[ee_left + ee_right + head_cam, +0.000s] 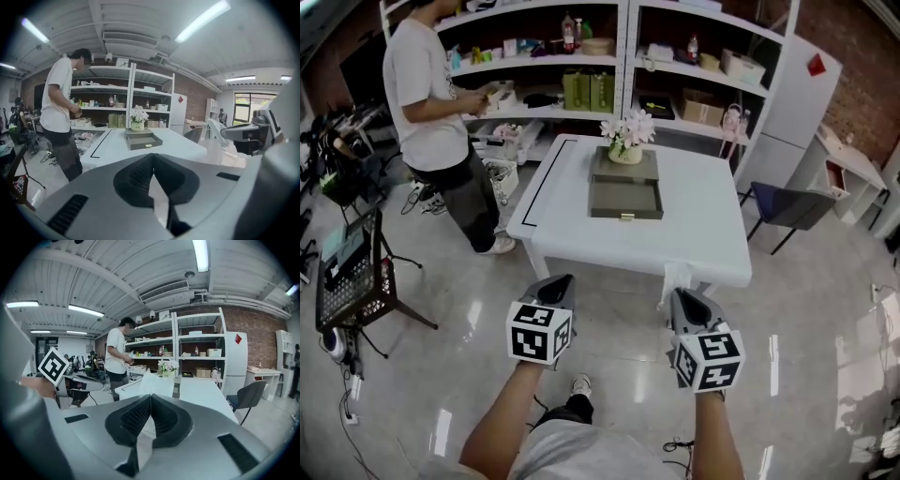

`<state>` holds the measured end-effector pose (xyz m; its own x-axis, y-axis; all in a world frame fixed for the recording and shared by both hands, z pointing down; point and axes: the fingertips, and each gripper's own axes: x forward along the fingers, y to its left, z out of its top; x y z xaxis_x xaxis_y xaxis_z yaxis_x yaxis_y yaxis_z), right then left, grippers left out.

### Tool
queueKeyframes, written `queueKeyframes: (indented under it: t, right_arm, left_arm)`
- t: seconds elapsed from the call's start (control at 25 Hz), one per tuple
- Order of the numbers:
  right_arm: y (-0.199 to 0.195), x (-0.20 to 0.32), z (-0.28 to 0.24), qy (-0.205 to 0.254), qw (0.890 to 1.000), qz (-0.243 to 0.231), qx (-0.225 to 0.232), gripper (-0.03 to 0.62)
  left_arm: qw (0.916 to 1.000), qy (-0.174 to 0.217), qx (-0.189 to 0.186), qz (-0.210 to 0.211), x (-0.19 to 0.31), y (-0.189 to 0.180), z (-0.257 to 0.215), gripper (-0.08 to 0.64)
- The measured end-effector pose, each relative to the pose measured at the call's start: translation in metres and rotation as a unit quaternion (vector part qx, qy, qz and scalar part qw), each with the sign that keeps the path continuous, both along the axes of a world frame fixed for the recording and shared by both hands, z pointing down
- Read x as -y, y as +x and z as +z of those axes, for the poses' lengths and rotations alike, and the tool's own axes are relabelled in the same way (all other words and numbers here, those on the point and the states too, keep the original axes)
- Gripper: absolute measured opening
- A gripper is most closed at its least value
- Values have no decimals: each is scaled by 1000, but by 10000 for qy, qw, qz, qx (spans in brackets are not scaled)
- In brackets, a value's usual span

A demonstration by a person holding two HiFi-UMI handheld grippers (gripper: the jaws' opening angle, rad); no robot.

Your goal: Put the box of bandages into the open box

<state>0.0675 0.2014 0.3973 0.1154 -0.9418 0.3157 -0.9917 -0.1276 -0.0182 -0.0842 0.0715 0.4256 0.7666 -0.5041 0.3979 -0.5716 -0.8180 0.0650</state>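
Note:
An open grey-green box lies on the white table, with its lid just behind it. I see no box of bandages on the table. My left gripper hangs over the floor in front of the table; its jaws meet with nothing between them. My right gripper is just short of the table's near right corner, jaws likewise closed and empty. In the right gripper view the table corner hides the open box.
A pot of white flowers stands behind the lid. A person stands at the shelves left of the table, handling something. A black wire cart is at the left, a dark chair at the table's right.

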Motion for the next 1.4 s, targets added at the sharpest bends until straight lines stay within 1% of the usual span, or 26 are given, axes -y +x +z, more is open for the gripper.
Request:
queueKeyframes:
  t: [0.72, 0.88, 1.04, 1.2, 1.4]
  right_arm:
    - [34, 135, 10, -374, 9987, 357, -44, 6]
    - [39, 152, 13, -432, 9981, 435, -60, 6]
    - [44, 166, 13, -502, 9976, 456, -123, 6]
    - [47, 179, 16, -579, 9973, 412, -175, 6]
    - [52, 197, 16, -637, 9972, 259, -278, 6]
  left_arm:
    - [9990, -276, -50, 344, 148, 39, 13, 4]
    - [9985, -315, -46, 447, 167, 46, 19, 3]
    - [9983, -349, -69, 463, 185, 49, 21, 4]
    - [9982, -405, -90, 438, 197, 48, 26, 4]
    - [9982, -358, -75, 475, 206, 54, 23, 4]
